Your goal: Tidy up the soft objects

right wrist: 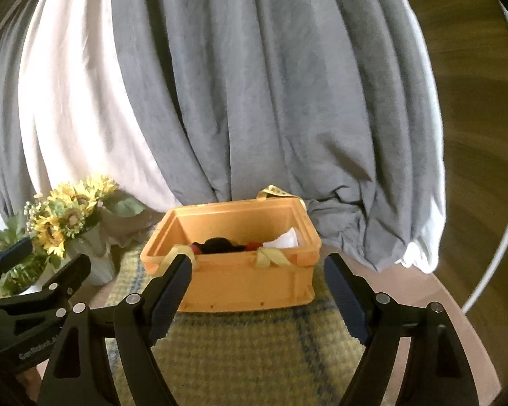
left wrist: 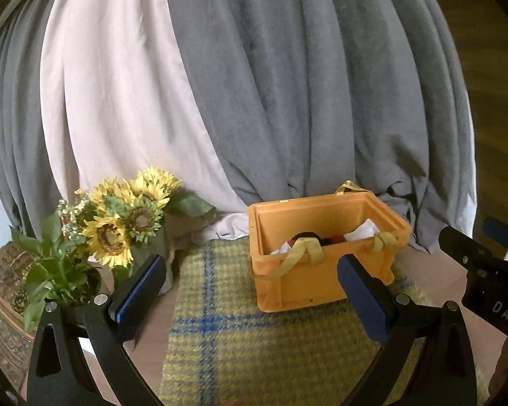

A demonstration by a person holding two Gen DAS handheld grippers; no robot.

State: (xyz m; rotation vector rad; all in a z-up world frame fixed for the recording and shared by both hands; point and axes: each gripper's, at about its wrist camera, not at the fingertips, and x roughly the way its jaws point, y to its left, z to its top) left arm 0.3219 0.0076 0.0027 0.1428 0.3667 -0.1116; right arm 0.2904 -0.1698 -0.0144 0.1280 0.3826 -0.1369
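An orange box [left wrist: 325, 253] is seen at the middle right of the left wrist picture and near the middle of the right wrist picture [right wrist: 233, 257]. It is set on a yellow cloth with blue lines [left wrist: 220, 331], and the cloth is spread over a table [left wrist: 437, 270]. Soft things are kept inside the box: a black one [right wrist: 220, 245], a red one [right wrist: 254, 245] and a white one [right wrist: 284, 238]. Only their tops can be seen over the box wall. 2 yellow straps [left wrist: 301, 253] are hung over the front edge of the box, and 1 more strap [right wrist: 276, 191] is seen at the back edge. In the left wrist picture, the left gripper [left wrist: 250, 291] is seen at the bottom with its 2 blue pads [left wrist: 139, 287] spread wide. Nothing is held between them. The right pad is seen in front of the lower right corner of the box, but whether the box is touched cannot be told. In the right wrist picture, the right gripper [right wrist: 254, 297] is also let go, with nothing gripped. Its 2 fingers [right wrist: 171, 294] are seen on either side of the front of the box, and a touch cannot be told. A bunch of sunflowers [left wrist: 125, 220] is placed at the left, beside the cloth. Big grey curtains [left wrist: 304, 84] and a white curtain [left wrist: 111, 84] are hung behind everything.
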